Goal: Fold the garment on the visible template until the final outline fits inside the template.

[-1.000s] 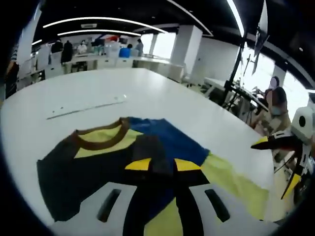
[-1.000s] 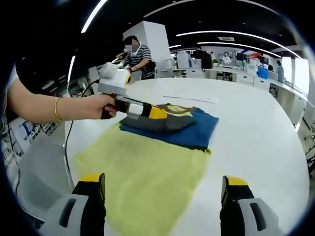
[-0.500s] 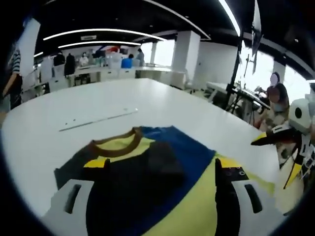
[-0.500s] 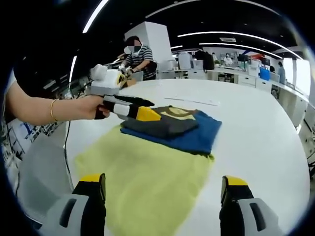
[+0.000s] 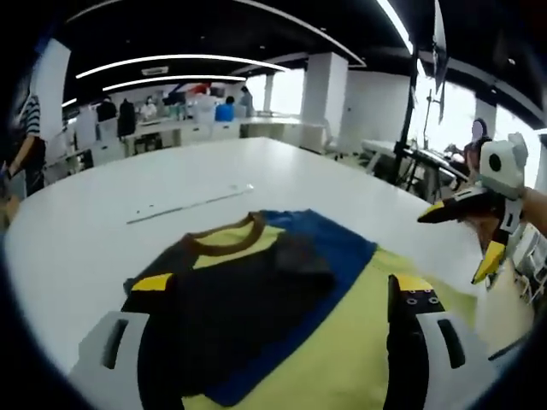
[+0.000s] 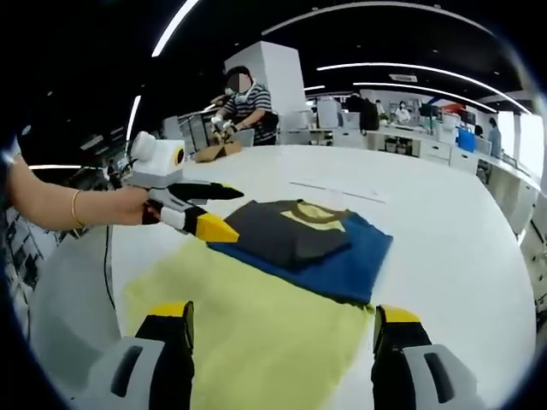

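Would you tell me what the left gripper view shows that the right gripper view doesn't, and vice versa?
Left gripper view: the right gripper held above the table's edge, jaws apart. Right gripper view: the left gripper, jaws apart, in a hand beside the garment, and a person in a striped shirt. Both: the folded garment, the white table and a thin strip beyond it.

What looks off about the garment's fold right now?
The garment is only partly folded: its dark sleeve flap lies over the blue part, while the yellow lower half is spread flat on the table. Both tongs are open and empty.
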`<state>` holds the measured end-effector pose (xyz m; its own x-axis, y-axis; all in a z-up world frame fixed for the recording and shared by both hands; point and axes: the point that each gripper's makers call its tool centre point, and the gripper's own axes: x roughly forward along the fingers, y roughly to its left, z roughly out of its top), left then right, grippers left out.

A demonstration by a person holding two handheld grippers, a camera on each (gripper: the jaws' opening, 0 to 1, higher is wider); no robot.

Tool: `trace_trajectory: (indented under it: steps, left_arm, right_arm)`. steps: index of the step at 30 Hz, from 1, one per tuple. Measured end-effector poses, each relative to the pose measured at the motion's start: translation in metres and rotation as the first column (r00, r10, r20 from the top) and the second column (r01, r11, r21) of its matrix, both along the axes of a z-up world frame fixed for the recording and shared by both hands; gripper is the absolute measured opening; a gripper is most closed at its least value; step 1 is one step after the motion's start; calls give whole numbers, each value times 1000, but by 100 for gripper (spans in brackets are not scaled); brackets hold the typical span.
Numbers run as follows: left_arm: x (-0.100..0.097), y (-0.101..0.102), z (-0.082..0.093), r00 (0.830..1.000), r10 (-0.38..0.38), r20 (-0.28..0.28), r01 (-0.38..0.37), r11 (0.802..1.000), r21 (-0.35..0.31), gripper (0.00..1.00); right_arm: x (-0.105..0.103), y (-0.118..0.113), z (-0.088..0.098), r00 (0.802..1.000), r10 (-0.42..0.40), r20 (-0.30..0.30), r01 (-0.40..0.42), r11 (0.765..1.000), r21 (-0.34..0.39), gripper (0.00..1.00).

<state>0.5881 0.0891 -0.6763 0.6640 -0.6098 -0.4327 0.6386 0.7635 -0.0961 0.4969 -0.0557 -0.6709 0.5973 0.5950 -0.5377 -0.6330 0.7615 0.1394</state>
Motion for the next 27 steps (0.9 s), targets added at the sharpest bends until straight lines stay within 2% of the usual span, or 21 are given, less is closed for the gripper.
trace_trajectory:
  steps: [13,15,19,27]
  left_arm:
    - [-27,32,8,1000,-16,16,16,1000,18,99]
    - [-34,35,10,999,-27,24,27,1000,2,99]
    - [-43,41,9,999,-37,23,36,999,11,99]
    - [-57,52,11,1000,-25,9,25,1000,-3,99]
  right_arm:
    - [38,31,1,999,48,25,-48,999,-12,64]
    - [42,34,-1,999,46,21,-46,999,-12,62]
    - [55,43,-6,999,39,14,-39,999,-6,54]
    - [78,63,-14,998,48,28,-48,999,5,43]
